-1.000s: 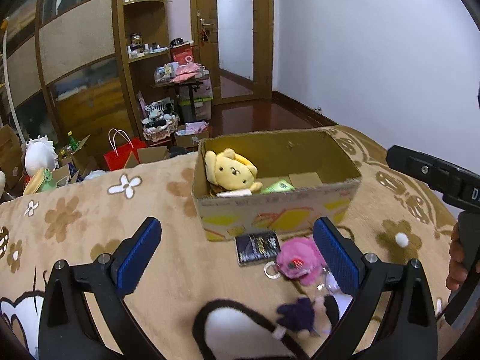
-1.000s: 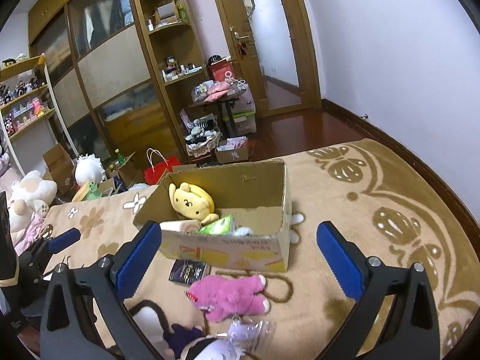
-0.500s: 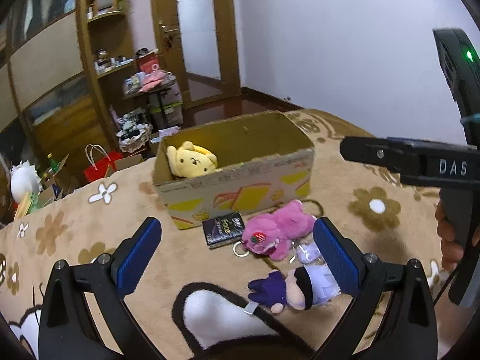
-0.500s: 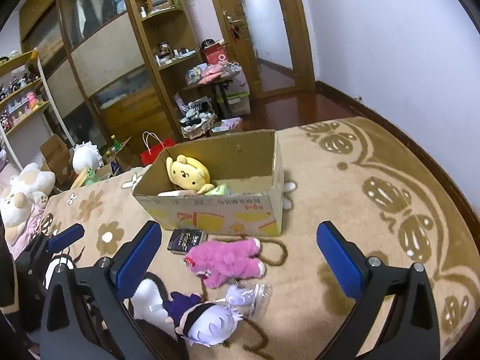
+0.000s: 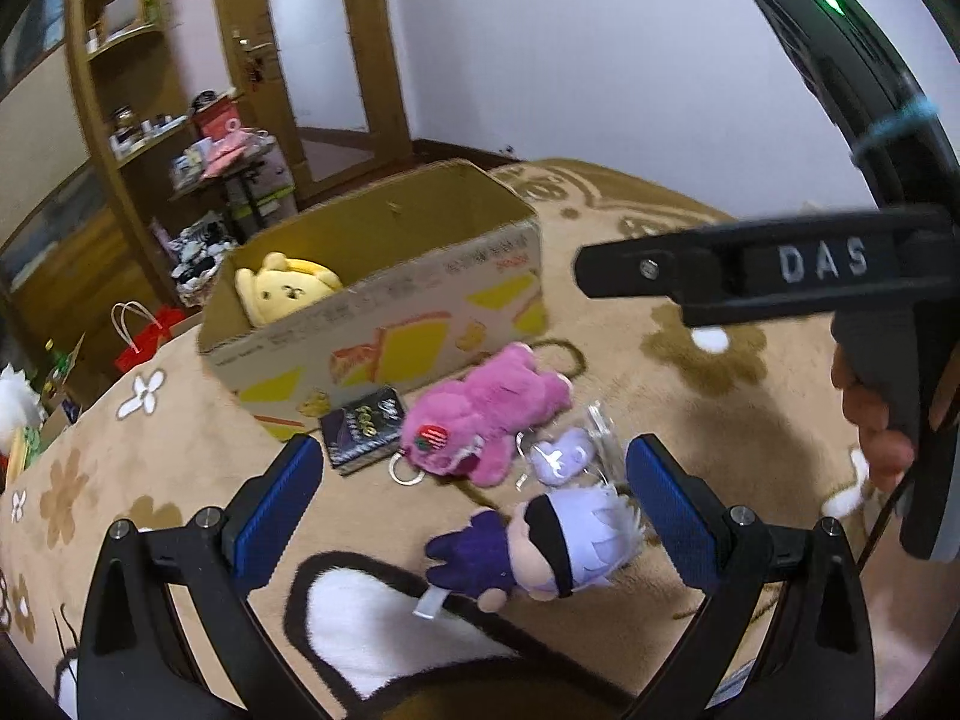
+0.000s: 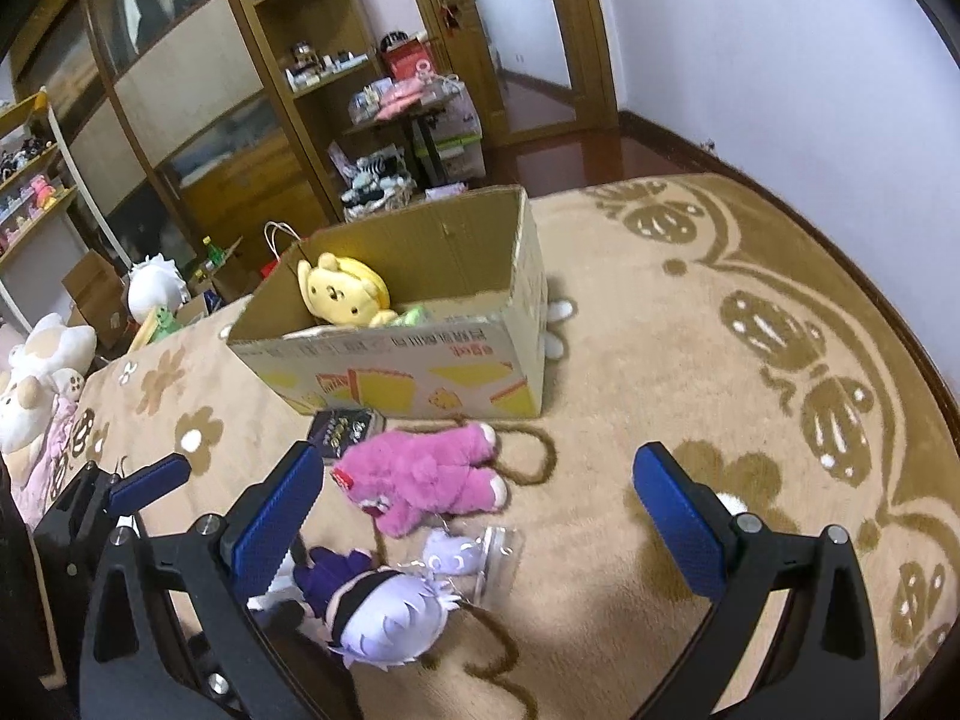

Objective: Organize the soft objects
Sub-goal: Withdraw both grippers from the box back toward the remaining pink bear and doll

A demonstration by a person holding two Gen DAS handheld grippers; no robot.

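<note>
A cardboard box (image 5: 384,324) (image 6: 420,366) stands on the patterned blanket and holds a yellow plush (image 5: 288,294) (image 6: 345,297). In front of it lie a pink plush (image 5: 486,414) (image 6: 420,480), a purple doll with lilac hair (image 5: 540,546) (image 6: 372,606), a small lilac keychain plush in a clear bag (image 5: 564,450) (image 6: 474,552) and a dark card pack (image 5: 360,426) (image 6: 345,429). My left gripper (image 5: 468,498) is open above the doll and the pink plush. My right gripper (image 6: 474,510) is open over the same toys; it also shows in the left wrist view, held by a hand (image 5: 876,420).
Wooden shelving (image 6: 180,90) and a door (image 6: 510,30) stand behind the bed. More plush toys (image 6: 36,372) lie at the far left edge. A red bag (image 5: 144,336) and clutter sit on the floor beyond the blanket (image 6: 720,360).
Both grippers have moved nearer to the toys in front of the box. The left view has swung right, so the right gripper now fills its right side. Both stay open.
</note>
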